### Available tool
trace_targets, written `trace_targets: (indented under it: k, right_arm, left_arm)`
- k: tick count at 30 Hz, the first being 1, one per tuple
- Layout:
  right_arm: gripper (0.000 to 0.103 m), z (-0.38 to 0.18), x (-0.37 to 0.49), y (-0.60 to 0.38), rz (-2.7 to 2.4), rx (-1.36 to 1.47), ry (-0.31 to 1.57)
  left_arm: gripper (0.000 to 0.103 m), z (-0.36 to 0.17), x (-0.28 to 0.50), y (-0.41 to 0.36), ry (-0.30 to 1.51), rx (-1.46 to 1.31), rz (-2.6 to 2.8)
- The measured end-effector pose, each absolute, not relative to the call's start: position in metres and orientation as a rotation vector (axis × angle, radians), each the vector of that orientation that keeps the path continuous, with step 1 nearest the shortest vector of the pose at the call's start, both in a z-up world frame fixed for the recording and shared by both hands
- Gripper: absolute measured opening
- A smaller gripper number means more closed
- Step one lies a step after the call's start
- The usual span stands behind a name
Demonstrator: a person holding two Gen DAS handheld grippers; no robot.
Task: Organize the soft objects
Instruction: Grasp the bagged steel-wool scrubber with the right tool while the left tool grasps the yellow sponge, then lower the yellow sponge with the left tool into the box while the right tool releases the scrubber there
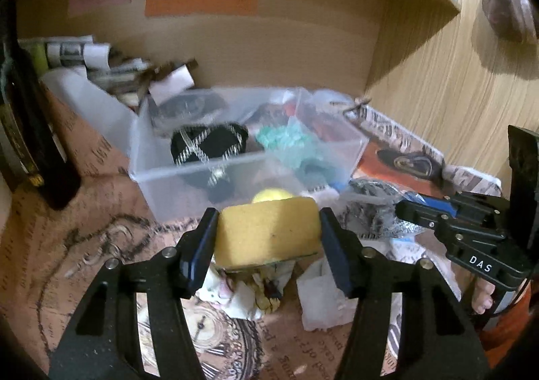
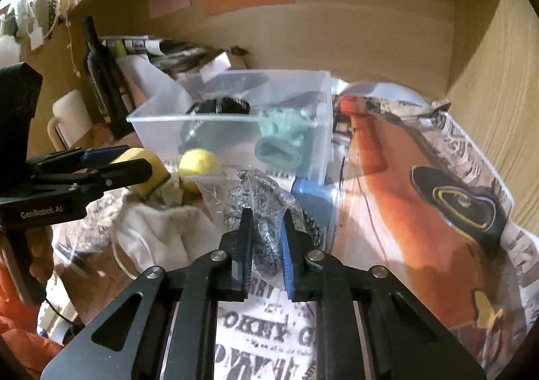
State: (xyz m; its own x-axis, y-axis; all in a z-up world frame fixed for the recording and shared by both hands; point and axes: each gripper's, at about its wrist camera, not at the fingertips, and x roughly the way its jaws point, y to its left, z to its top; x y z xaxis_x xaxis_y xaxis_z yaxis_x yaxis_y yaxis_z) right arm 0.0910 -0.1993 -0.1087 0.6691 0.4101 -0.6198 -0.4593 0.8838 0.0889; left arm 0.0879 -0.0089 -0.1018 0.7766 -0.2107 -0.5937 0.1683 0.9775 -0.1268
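Observation:
My left gripper [image 1: 267, 228] is shut on a yellow sponge [image 1: 266, 231] with a green underside, held just in front of the clear plastic bin [image 1: 202, 174]. The sponge also shows in the right wrist view [image 2: 148, 171]. The bin holds a black cloth with silver stripes [image 1: 205, 142] and a teal fabric bundle [image 1: 289, 140]. My right gripper [image 2: 266, 238] is shut on a clear bag of dark grey scrubber material [image 2: 262, 211] in front of the bin [image 2: 168, 130]. A yellow ball [image 2: 198, 162] lies by the bin's front.
White cloths [image 1: 320, 299] lie on the printed shelf liner. A dark bottle [image 2: 101, 76] and a white mug [image 2: 70, 117] stand at the left. Rolled papers [image 1: 84, 56] lie behind the bin. A blue object [image 2: 313, 198] sits beside the bag. Wooden walls enclose the back and right.

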Motion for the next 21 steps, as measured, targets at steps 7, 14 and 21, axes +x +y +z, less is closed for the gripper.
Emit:
trace_targets:
  k: [7, 14, 21]
  right_arm:
    - [0.013, -0.077, 0.090, -0.199, 0.493, -0.070, 0.569]
    - [0.013, -0.045, 0.098, -0.192, 0.477, -0.085, 0.459]
    - [0.013, -0.027, 0.116, -0.183, 0.489, -0.085, 0.398]
  left_arm:
    - [0.060, -0.070, 0.087, 0.001, 0.541, -0.062, -0.161]
    - [0.060, -0.047, 0.100, 0.017, 0.471, -0.075, -0.109]
    - [0.060, -0.038, 0.119, 0.030, 0.451, -0.078, -0.076]
